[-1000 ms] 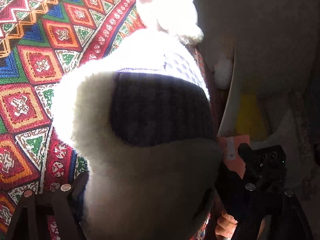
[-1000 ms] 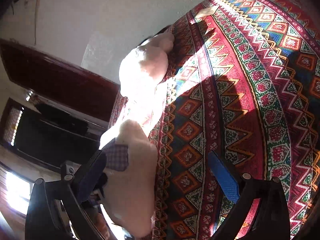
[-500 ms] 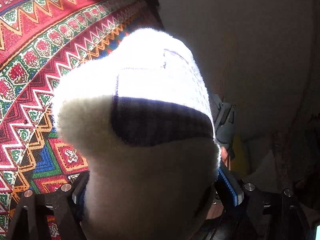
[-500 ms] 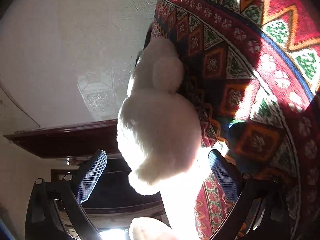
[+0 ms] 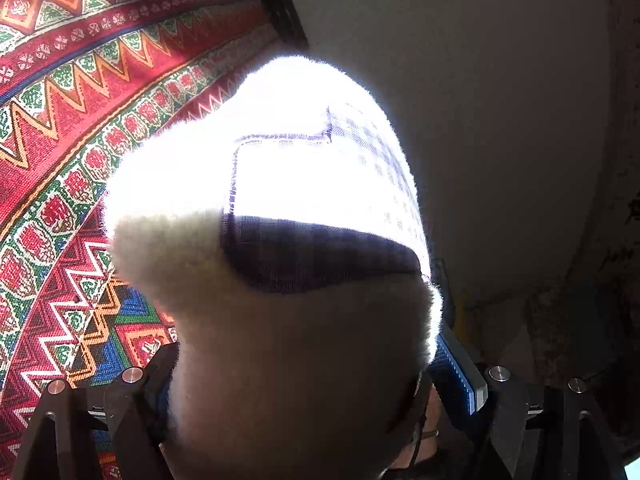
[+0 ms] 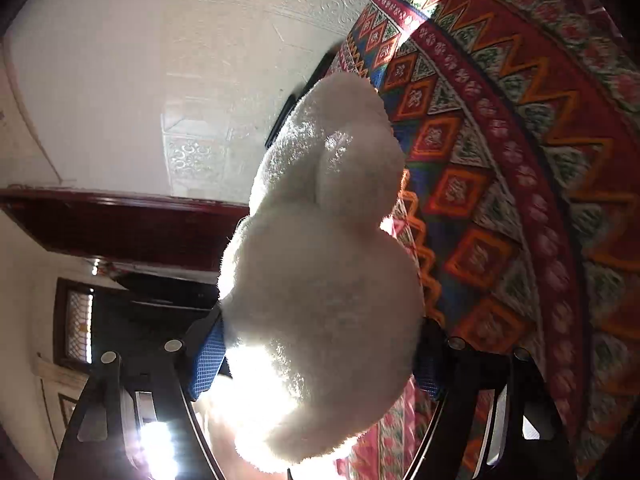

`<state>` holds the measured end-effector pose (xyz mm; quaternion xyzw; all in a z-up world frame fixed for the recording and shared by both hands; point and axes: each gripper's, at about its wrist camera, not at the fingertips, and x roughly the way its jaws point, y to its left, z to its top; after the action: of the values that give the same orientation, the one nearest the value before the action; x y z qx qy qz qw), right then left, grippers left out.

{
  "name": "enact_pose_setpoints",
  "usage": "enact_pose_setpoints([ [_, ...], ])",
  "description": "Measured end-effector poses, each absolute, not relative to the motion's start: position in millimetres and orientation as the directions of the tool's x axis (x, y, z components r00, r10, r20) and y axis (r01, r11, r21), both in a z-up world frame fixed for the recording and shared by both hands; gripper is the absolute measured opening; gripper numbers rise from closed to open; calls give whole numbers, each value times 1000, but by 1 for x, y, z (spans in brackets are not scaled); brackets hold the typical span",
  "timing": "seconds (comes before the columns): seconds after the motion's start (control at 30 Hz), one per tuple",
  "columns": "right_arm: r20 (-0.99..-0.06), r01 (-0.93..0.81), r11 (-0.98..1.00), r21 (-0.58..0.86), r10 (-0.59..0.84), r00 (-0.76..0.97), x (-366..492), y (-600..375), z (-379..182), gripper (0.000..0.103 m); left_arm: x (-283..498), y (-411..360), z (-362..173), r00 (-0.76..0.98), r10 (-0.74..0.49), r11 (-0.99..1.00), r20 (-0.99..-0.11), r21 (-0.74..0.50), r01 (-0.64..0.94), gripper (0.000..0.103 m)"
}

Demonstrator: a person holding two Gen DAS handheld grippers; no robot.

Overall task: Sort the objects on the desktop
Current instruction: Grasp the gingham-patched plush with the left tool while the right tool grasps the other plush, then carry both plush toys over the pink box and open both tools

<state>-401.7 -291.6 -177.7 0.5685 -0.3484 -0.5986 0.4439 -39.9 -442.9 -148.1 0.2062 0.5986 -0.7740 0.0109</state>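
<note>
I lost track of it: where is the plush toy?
The plush toy fills both wrist views, clamped by both grippers against the patterned tablecloth.

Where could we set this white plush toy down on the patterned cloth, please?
In the left wrist view, bare patterned cloth stretches left of the plush toy, up to the dark clip at its edge. In the right wrist view, cloth right of the toy is bare too. Between both tools it is crowded by the toy itself.

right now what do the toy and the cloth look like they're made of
Toy: soft white plush, a fuzzy pile fringing its outline, with a woven checked fabric patch.
Cloth: looks like matte woven or printed textile; the coarse weave grain shows in the left view, under zigzags and diamonds.
</note>
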Motion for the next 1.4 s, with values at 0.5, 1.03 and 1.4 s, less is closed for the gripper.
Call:
enact_pose_setpoints([
  [0.5, -339, 336, -378, 863, -925, -171, -289, -67, -77, 79, 44, -439, -129, -941, 134, -295, -310, -919, 261, 83],
  [1.03, -350, 484, -457, 746, -888, -299, -232, 28, -17, 80, 32, -354, -59, -939, 171, -464, -297, -865, 189, 83],
  [1.4, -297, 518, -529, 672, -833, -466, -211, 95, 29, 80, 10, -288, -18, -927, 297, -506, -228, -861, 50, 83],
])
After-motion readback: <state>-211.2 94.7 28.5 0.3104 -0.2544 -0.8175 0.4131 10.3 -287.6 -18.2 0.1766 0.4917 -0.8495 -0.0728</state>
